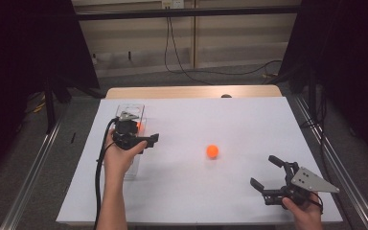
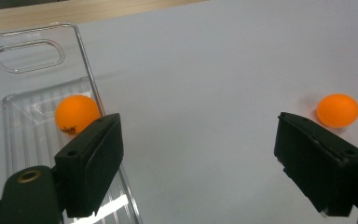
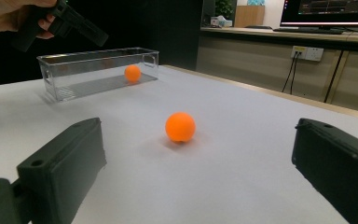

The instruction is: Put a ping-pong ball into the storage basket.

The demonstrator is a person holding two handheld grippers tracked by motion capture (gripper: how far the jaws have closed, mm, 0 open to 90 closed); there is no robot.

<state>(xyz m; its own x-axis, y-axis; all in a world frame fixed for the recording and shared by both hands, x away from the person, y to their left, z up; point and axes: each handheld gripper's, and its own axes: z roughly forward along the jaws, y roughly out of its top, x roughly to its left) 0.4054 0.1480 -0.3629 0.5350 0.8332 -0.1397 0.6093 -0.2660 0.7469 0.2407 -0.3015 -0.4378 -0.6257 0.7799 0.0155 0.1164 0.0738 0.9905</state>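
One orange ball [image 2: 76,115] already sits in the clear plastic bin [image 2: 37,60] — the left gripper [image 1: 135,138] hovers over it, jaws apart and empty. The second orange ball [image 1: 212,151] lies loose mid-table [image 1: 249,120], still to go in. The right gripper [image 1: 268,175] rests near it — jaws wide apart, empty. About halfway.

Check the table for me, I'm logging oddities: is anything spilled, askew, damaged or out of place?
Nothing stands out. One orange ball lies inside the clear box, which stands upright on the white table; a second orange ball rests in the open near the middle. Both grippers are open and empty.
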